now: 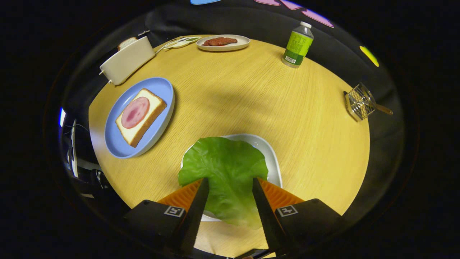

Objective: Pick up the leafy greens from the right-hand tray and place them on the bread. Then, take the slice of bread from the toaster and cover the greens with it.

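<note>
My claw [230, 187] spread wide, gripping nothing | lettuce leaf [224, 169] on white tray [269, 154], between my fingers | likely light, floppy, tearable | pinch near edge, gently.

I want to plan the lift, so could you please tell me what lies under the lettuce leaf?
The lettuce leaf lies on a white tray, hiding most of it; anything beneath stays unseen. The open gripper straddles the leaf.

Green leaf [226, 172] on white tray [270, 154] — blue plate [158, 90], yellow wood-grain table [251, 104].
</note>
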The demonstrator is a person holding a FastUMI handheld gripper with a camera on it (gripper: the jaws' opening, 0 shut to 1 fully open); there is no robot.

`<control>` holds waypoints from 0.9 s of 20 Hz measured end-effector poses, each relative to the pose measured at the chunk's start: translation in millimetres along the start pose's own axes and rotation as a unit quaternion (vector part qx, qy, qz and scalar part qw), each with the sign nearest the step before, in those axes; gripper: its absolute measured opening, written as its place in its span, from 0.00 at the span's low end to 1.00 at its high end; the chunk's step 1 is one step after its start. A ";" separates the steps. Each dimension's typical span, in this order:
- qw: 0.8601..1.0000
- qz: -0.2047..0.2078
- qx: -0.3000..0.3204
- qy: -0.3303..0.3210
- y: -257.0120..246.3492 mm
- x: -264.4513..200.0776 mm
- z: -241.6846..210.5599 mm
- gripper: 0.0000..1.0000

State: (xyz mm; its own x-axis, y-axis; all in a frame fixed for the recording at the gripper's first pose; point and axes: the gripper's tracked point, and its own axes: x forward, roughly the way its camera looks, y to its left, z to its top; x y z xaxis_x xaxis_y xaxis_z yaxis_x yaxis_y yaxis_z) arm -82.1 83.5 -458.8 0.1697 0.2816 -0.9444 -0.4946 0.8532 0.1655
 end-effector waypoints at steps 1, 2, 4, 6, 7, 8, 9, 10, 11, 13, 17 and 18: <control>1.000 0.000 -0.002 0.005 -0.7 0.8 0.0 0.73; 1.000 0.000 -0.002 -0.003 -1.8 2.2 6.8 0.72; 1.000 -0.001 0.003 0.004 -3.3 3.5 4.4 0.65; 1.000 -0.003 0.008 0.007 -7.3 3.5 4.2 0.57; 1.000 -0.004 0.009 0.007 -7.1 1.9 4.3 0.44; 1.000 -0.003 0.007 0.003 -6.3 2.2 5.3 0.35; 1.000 -0.005 0.006 -0.001 -6.2 2.1 4.2 0.16; 1.000 -0.005 0.004 -0.006 -4.2 -1.7 5.5 0.13; 1.000 -0.005 0.005 -0.007 -4.5 2.0 5.2 0.06; 1.000 -0.008 0.011 -0.008 -6.1 -0.7 7.1 0.06; 0.999 -0.010 0.043 -0.021 -7.5 -19.1 15.9 0.06; 0.999 -0.009 0.047 -0.021 -7.3 -25.7 15.6 0.06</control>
State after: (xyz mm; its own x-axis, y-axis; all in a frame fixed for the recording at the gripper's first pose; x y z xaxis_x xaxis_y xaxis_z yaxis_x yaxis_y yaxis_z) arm -69.6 76.9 -431.3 0.2139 0.2818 -0.9353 -0.4095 0.8952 0.1760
